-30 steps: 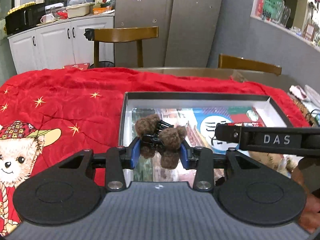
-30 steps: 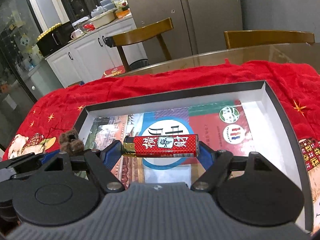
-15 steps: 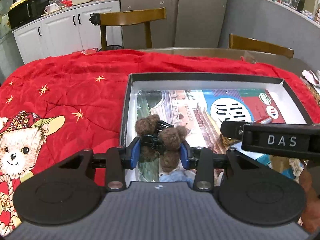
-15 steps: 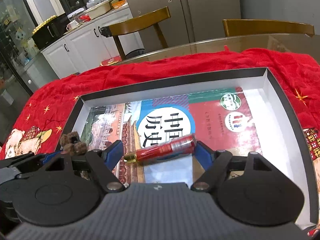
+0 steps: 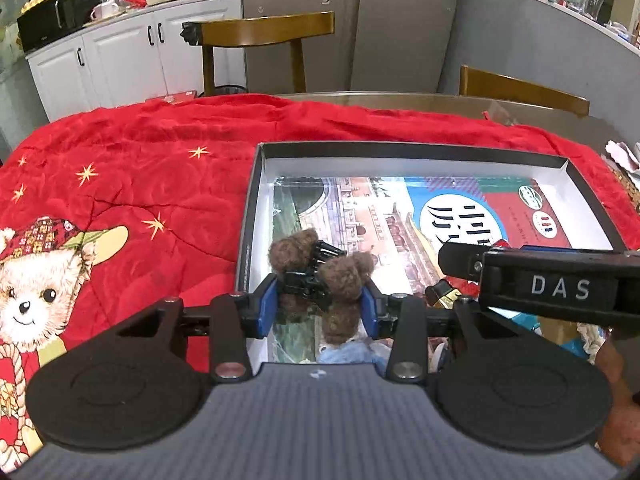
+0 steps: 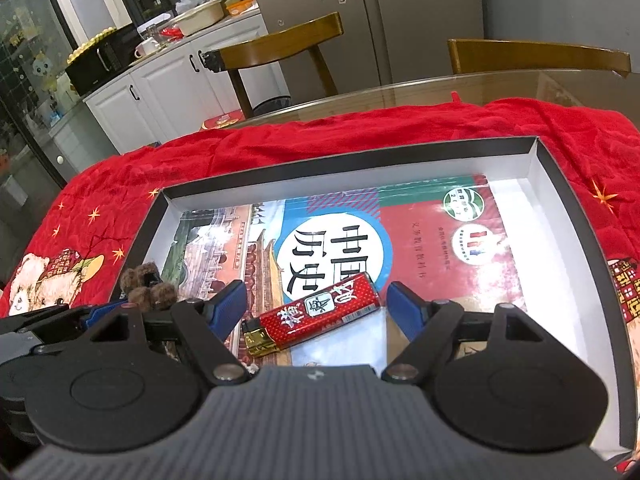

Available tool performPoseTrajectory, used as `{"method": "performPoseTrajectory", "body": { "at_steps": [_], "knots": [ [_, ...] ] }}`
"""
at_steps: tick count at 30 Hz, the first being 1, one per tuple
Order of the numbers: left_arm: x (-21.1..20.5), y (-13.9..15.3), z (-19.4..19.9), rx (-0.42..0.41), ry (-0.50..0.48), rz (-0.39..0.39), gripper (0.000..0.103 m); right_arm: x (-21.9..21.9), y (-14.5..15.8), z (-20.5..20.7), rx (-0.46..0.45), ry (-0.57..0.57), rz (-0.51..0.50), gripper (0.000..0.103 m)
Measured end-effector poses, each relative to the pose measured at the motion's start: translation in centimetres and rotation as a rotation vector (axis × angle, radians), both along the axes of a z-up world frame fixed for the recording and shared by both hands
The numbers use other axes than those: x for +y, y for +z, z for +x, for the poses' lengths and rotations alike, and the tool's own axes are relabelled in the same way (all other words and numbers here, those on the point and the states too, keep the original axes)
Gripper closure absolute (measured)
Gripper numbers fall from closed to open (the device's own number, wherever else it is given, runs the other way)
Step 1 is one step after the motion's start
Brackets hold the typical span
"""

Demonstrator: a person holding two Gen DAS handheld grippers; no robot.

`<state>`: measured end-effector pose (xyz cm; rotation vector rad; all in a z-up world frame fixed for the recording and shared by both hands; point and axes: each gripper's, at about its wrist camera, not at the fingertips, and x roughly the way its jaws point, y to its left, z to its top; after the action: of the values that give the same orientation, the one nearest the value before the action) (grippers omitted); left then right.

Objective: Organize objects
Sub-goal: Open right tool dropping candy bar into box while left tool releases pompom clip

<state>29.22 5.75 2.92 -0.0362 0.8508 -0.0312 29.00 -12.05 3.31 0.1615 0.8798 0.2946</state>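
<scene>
My left gripper [image 5: 320,292] is shut on a black claw hair clip with brown fuzzy pom-poms [image 5: 344,272], held just above the near left corner of a shallow black-rimmed box [image 5: 400,146]. The clip [image 6: 148,284] also shows at the lower left of the right wrist view. A colourful book [image 6: 420,232] lies flat in the box [image 6: 360,156]. On the book rests a red lighter with a gold end [image 6: 312,316], tilted. My right gripper [image 6: 316,296] stands open around the lighter, its blue pads clear of both ends. In the left wrist view the right gripper appears as a black bar [image 5: 560,288].
A red blanket with a bear print [image 5: 120,184] covers the table around the box. Two wooden chairs [image 6: 280,46] stand behind the glass table edge [image 6: 440,88]. White cabinets [image 5: 120,60] and a fridge are further back. Small clutter [image 5: 348,354] lies at the box's near end.
The right gripper has let go of the lighter: it was gripped level, then dropped and now lies tilted on the book. The left gripper tipped slightly downward, still holding the clip.
</scene>
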Motion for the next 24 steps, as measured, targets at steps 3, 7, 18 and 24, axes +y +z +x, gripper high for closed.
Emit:
{"method": "performPoseTrajectory", "body": {
  "at_steps": [3,7,18,24],
  "knots": [
    [0.1,0.0,0.0,0.004,-0.002,-0.012,0.052,-0.1,0.1,0.0,0.004,0.003,0.009,0.019],
    [-0.2,0.1,0.1,0.015,-0.027,-0.015,0.041,-0.2,0.2,0.1,0.012,0.017,0.023,0.019],
    [0.0,0.6,-0.1,0.031,-0.026,-0.061,0.034,-0.5,2.3,-0.6,-0.064,0.058,0.059,0.012],
    [0.9,2.6,-0.8,-0.025,-0.008,-0.063,0.031,-0.6,3.9,-1.5,-0.118,0.091,0.084,0.008]
  ]
}}
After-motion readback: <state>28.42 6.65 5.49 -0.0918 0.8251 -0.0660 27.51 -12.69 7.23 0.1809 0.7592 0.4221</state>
